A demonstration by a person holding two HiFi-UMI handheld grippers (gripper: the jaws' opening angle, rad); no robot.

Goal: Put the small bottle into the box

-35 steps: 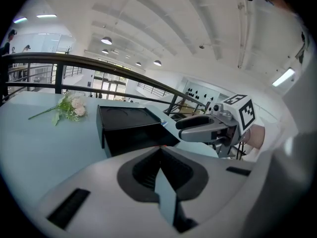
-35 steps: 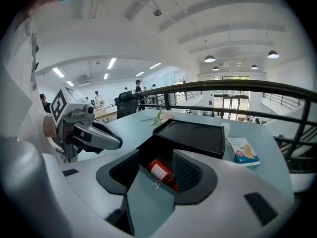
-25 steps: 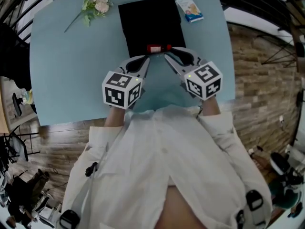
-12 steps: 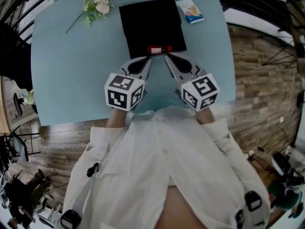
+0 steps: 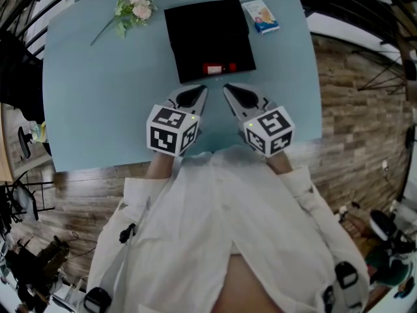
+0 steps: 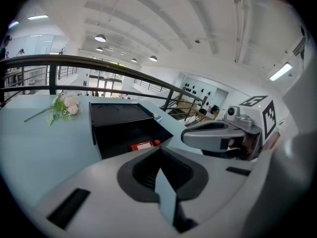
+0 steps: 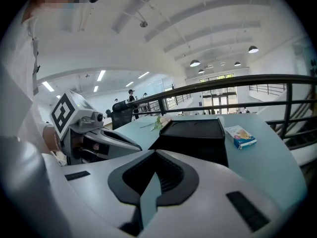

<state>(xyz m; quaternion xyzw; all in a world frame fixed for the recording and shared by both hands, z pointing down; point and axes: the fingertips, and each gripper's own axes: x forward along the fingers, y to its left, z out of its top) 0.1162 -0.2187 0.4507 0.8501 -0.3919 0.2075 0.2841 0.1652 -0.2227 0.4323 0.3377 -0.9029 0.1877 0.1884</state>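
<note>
My right gripper (image 5: 227,88) had let go. A second earlier its jaws stood apart at the near wall of the black box (image 5: 189,54); now they were clenched together on nothing, and the tips had drawn back from the box toward the table's (image 5: 91,103) near edge. My left gripper (image 5: 202,89) had pulled back beside it and was also closed and empty, the two tips near each other but apart.

The small red bottle (image 5: 218,68) had not come away with either of them. It lay on its side inside the box, along the near wall, with its cap end to the right. The box sat midway along the table's far edge, its lid lying open and flat on the far side.

I judged the task as good as done: bottle in, both grippers clear of it. All that seemed left was perhaps the lid, though the task did not ask for that.

The sprig of pink flowers (image 5: 133,6) at the far left corner and the small blue carton (image 5: 260,15) near the far right corner lay where they had been, well apart from the box's open part.
</note>
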